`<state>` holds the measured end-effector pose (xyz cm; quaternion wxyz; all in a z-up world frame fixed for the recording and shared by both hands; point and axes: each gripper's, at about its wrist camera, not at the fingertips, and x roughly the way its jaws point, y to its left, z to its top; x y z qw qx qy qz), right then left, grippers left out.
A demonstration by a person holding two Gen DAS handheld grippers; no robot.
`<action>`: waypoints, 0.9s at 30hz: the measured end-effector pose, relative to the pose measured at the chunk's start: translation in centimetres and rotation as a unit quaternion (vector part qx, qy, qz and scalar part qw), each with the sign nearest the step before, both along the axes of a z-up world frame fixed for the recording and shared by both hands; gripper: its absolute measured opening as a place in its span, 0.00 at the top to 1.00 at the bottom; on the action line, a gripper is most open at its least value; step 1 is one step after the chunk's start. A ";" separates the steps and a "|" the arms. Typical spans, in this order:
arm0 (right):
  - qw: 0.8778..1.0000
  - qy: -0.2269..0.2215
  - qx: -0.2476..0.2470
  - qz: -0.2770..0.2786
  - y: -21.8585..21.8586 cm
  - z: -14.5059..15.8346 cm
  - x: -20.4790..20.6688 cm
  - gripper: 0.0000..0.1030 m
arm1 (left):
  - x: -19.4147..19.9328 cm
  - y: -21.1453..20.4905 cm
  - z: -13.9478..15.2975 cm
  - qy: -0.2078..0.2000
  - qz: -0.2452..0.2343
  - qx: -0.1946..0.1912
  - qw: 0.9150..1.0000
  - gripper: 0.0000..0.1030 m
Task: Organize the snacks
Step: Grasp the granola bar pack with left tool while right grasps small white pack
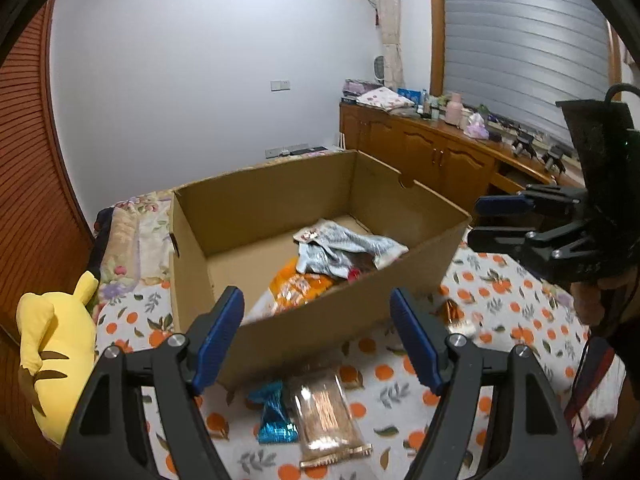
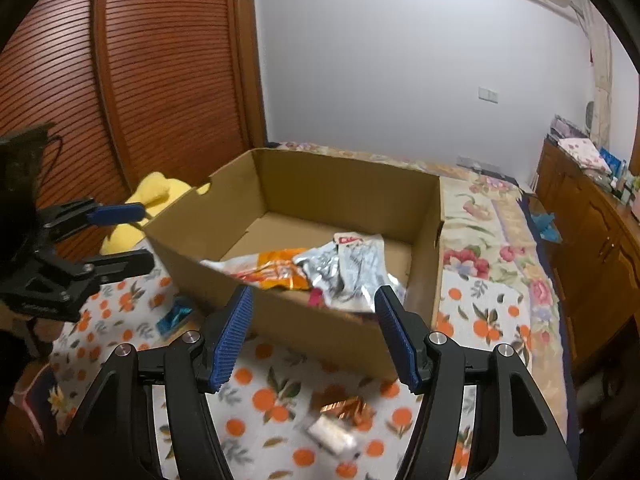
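Note:
An open cardboard box (image 1: 320, 200) (image 2: 320, 184) stands on the orange-print bedsheet (image 1: 520, 312). Inside it lie a silver packet (image 1: 352, 246) (image 2: 348, 268) and an orange packet (image 1: 298, 286) (image 2: 276, 266). My left gripper (image 1: 316, 294) (image 2: 145, 235) is open and empty before the box's near wall, above a clear packet of brown snacks (image 1: 326, 416) and a blue wrapper (image 1: 274, 416) (image 2: 176, 318). My right gripper (image 2: 315, 292) (image 1: 476, 220) is open and empty at the box's right side, above a blurred copper wrapper (image 2: 348, 410) (image 1: 454, 312) and a white packet (image 2: 332, 434).
A yellow plush toy (image 1: 56, 344) (image 2: 156, 192) lies left of the box against a slatted wooden wardrobe (image 2: 140, 60). A wooden cabinet (image 1: 432, 156) with clutter on top runs along the right wall. A floral quilt (image 2: 480, 240) covers the bed beyond the box.

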<state>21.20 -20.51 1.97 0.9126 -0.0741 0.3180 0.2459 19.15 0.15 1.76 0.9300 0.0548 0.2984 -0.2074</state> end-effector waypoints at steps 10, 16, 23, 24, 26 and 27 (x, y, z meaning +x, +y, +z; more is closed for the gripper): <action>1.000 0.016 -0.008 -0.003 -0.9 -3.3 -3.0 0.37 | -2.1 0.3 -3.7 0.040 -0.013 -0.004 0.999 0.26; 0.999 0.041 -0.022 -0.004 -1.8 -6.8 -3.3 0.39 | -1.9 0.4 -6.6 0.070 -0.005 -0.003 0.998 0.26; 0.996 0.076 -0.042 0.005 -2.3 -10.5 -2.0 0.42 | -0.8 -0.2 -9.6 0.100 0.006 0.011 0.995 0.26; 0.996 0.079 -0.045 0.008 -2.3 -10.8 -1.9 0.44 | -0.6 -0.3 -10.0 0.104 0.008 0.014 0.994 0.27; 0.995 0.082 -0.052 0.016 -2.2 -11.3 -1.7 0.47 | -0.4 -0.5 -10.5 0.111 0.011 0.018 0.994 0.28; 0.995 0.084 -0.055 0.020 -2.1 -11.4 -1.6 0.48 | -0.3 -0.6 -10.8 0.114 0.012 0.018 0.993 0.28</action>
